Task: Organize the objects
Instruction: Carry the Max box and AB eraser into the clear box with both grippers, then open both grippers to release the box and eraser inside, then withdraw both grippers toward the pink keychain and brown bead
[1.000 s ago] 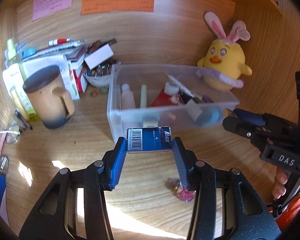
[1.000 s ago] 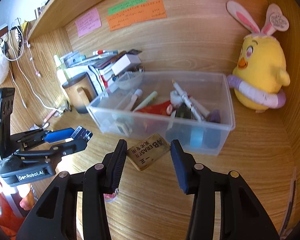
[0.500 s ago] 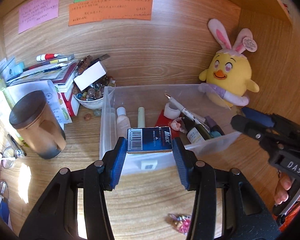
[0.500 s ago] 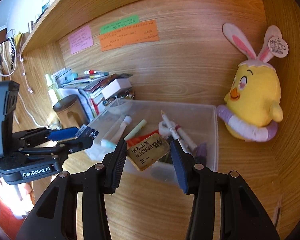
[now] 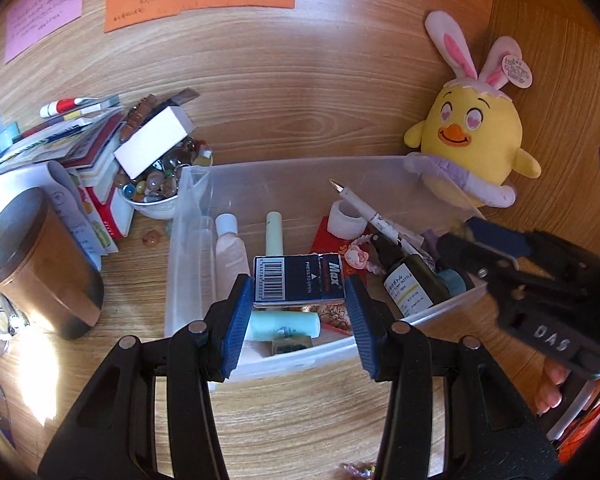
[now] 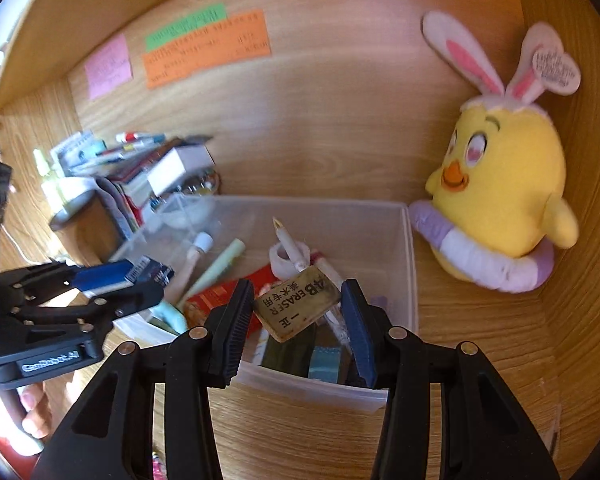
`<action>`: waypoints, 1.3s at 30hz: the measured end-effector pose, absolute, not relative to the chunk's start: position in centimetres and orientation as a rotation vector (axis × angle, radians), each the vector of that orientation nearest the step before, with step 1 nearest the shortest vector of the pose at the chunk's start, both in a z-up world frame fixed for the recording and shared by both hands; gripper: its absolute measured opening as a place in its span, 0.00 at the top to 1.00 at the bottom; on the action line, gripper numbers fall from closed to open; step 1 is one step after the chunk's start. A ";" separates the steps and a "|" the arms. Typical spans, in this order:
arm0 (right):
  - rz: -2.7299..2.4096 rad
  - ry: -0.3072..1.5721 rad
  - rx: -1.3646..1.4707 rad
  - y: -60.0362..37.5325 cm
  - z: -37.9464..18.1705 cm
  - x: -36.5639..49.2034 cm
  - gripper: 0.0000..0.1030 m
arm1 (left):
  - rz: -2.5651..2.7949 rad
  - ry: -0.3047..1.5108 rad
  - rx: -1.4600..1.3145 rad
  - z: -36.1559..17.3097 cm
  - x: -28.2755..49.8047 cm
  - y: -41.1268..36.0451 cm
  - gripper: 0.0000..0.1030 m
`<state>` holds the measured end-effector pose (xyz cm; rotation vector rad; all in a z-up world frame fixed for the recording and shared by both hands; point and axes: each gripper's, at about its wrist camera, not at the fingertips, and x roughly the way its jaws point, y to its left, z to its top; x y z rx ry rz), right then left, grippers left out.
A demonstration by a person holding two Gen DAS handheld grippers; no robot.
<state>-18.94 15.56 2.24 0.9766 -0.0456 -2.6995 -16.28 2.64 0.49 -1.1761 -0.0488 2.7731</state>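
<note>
My left hand-held gripper grips a blue box marked "Max" over the clear bin; its far face is hidden. My right hand-held gripper clamps a tan eraser reading "4B ERASER" above the bin's right half. The wall notes are too blurred to read.

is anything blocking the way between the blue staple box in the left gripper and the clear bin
Nothing visible does. The left gripper holds the blue staple box above the open-topped clear bin, with only the items already inside below it.
</note>
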 end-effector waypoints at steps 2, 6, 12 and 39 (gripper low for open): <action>-2.679 -0.051 1.007 15.5 1.5 -19.4 0.59 | 2.769 -0.045 -1.185 0.2 -16.6 2.7 0.54; -2.673 -0.014 1.027 14.9 0.8 -19.6 0.59 | 2.758 -0.049 -1.209 -0.4 -17.1 2.7 0.54; -2.691 0.053 1.022 14.0 0.5 -19.4 0.59 | 2.754 -0.065 -1.220 -0.6 -17.3 2.5 0.52; -2.636 0.081 0.936 13.6 2.9 -11.6 0.45 | 2.787 -0.059 -1.192 0.2 -9.1 1.0 0.16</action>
